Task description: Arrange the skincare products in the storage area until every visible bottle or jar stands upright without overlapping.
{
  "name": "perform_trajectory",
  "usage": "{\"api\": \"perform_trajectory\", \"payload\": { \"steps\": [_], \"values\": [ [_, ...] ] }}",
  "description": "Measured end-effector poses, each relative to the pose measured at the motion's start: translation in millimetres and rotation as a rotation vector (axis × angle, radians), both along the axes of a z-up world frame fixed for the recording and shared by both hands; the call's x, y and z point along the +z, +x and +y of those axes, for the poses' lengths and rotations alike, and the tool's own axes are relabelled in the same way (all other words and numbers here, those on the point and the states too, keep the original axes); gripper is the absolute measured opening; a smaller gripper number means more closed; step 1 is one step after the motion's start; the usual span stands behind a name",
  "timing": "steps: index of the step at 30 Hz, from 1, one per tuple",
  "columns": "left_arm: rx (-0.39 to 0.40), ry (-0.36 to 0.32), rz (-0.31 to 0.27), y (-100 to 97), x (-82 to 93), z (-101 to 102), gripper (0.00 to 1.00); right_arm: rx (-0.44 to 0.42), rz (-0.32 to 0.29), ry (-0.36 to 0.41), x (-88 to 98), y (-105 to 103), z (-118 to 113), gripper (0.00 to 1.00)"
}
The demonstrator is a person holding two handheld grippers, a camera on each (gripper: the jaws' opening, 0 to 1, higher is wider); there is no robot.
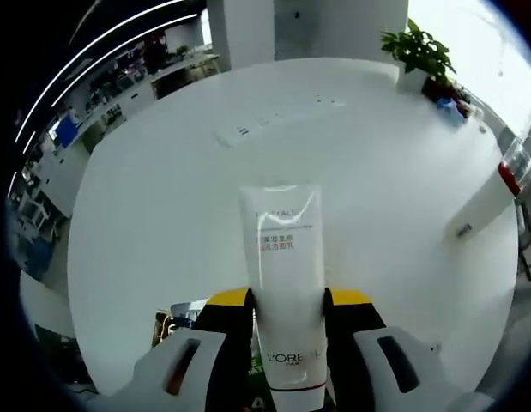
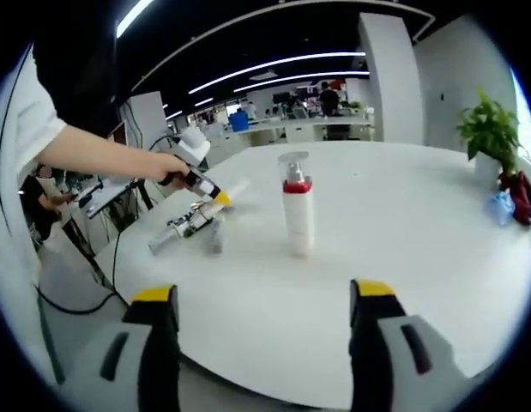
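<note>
Left gripper view: the left gripper [image 1: 286,335] clamps a white tube [image 1: 285,283] reading "L'OREAL", above the white table [image 1: 162,215]; right gripper view: right gripper [image 2: 263,322] gaping, empty; a red-collared pump bottle [image 2: 297,206] stands upright on the table, the tube held aloft beside it.

White tube [image 1: 284,283] with red lettering; white bottle [image 2: 297,206], red collar.

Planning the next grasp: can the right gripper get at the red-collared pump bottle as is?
Probably yes: the right gripper is open, and bare table lies between it and the upright pump bottle.
</note>
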State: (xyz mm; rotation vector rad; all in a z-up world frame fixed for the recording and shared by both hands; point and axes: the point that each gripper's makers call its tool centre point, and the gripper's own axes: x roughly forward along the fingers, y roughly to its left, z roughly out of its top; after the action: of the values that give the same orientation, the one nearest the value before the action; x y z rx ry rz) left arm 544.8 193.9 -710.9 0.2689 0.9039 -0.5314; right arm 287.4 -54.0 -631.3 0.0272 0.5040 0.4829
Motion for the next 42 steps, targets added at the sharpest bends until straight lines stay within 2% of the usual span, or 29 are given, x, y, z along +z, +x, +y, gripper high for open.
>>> {"api": "perform_trajectory", "payload": {
  "steps": [3,16,19,23,33,42],
  "values": [
    [-0.005,-0.012,-0.043,-5.1,6.2,0.4,0.29,0.006,-0.003,-0.003,0.1,-0.4,0.6,0.82],
    [0.045,-0.068,-0.162,-25.5,36.4,3.6,0.29,0.038,-0.018,-0.006,2.6,-3.1,5.7,0.83],
    [0.033,-0.073,-0.206,-31.2,42.3,3.6,0.29,0.053,-0.024,-0.013,2.9,-4.3,8.0,0.83],
    [0.063,-0.113,-0.227,-42.2,46.0,7.4,0.29,0.068,-0.033,-0.017,4.0,-5.3,10.3,0.84],
    [0.096,-0.16,-0.271,-63.6,59.9,9.7,0.29,0.099,-0.047,-0.017,6.0,-8.4,15.1,0.83],
    [0.143,-0.211,-0.318,-88.4,79.5,2.8,0.29,0.131,-0.058,-0.024,6.9,-11.4,19.8,0.83]
  ]
}}
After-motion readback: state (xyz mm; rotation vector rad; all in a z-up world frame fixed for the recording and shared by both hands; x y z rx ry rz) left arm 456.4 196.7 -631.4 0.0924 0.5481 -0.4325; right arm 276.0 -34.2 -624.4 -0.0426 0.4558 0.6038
